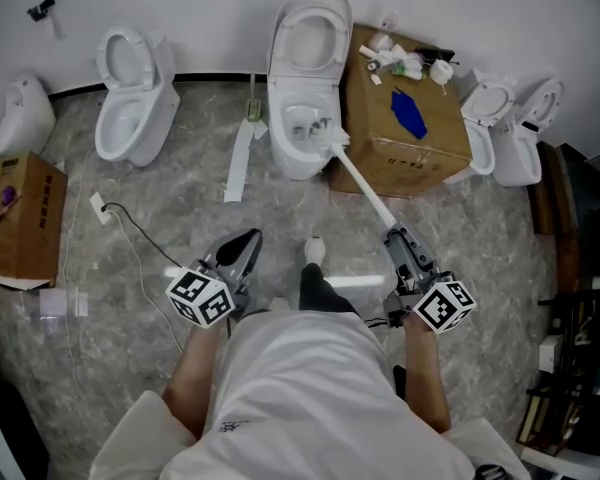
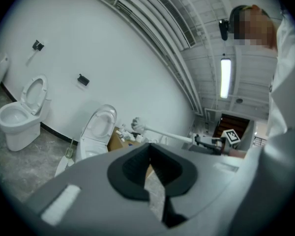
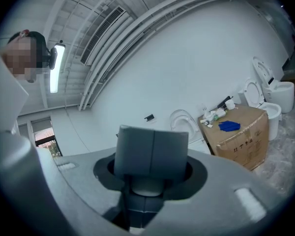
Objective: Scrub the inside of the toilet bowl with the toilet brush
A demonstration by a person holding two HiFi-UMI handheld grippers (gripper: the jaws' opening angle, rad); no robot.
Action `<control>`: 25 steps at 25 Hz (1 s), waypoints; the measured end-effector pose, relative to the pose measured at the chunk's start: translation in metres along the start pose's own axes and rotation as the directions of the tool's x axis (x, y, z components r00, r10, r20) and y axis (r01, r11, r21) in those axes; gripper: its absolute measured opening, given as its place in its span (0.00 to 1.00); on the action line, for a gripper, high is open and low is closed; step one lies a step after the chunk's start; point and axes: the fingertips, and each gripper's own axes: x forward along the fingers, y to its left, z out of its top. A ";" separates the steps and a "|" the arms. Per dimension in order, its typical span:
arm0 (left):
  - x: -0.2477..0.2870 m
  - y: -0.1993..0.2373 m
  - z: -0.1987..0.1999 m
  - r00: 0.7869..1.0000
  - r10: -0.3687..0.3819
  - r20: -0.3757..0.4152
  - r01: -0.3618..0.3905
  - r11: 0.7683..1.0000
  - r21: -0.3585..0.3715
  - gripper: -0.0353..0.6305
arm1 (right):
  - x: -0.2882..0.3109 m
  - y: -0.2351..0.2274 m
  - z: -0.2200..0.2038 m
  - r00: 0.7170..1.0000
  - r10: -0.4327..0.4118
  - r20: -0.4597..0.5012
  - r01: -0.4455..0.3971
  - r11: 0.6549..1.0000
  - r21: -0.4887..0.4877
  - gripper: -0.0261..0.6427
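Head view, looking steeply down on a person standing on a marbled floor [image 1: 180,188]. The right claw [image 1: 397,238] is pinching the near end of the toilet brush [image 1: 365,183], whose white handle runs diagonally up and to the left toward the toilet bowl [image 1: 280,140]. The bristled head lies within the bowl's opening, at its right side (whether it touches the porcelain cannot be told). The toilet lid [image 1: 310,28] stands raised against the wall. The right gripper view shows the two grey claw halves closed flush, with the rounded white handle end between them. The left claw [image 1: 246,242] is pressed together at its tips with nothing between them, and points at the floor well apart from the bowl, to the left of the person's shoe [image 1: 314,250]. Just beside the bowl, on its right, stands a cardboard box [image 1: 420,158] carrying a blue object [image 1: 409,114] and small clutter. A second toilet [image 1: 130,108] stands farther left along the wall. Each gripper bears a marker cube [image 1: 200,298] close to the hand.
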 end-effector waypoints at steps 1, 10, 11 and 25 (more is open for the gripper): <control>0.000 0.001 0.000 1.000 0.003 -0.003 -0.003 1.000 0.003 0.04 | 0.002 0.000 0.000 1.000 0.004 -0.004 -0.004 1.000 -0.004 0.28; 0.020 0.020 0.010 0.999 0.038 -0.004 -0.038 0.999 0.010 0.04 | 0.031 -0.017 0.005 0.999 0.027 -0.022 -0.027 1.000 0.000 0.28; 0.024 0.022 0.011 0.999 0.042 -0.005 -0.042 0.999 0.012 0.04 | 0.035 -0.022 0.007 0.999 0.025 -0.020 -0.024 1.000 0.006 0.28; 0.124 0.052 0.040 0.998 0.054 -0.022 -0.053 0.998 0.034 0.04 | 0.110 -0.104 0.043 0.997 0.030 -0.064 -0.029 0.999 0.022 0.28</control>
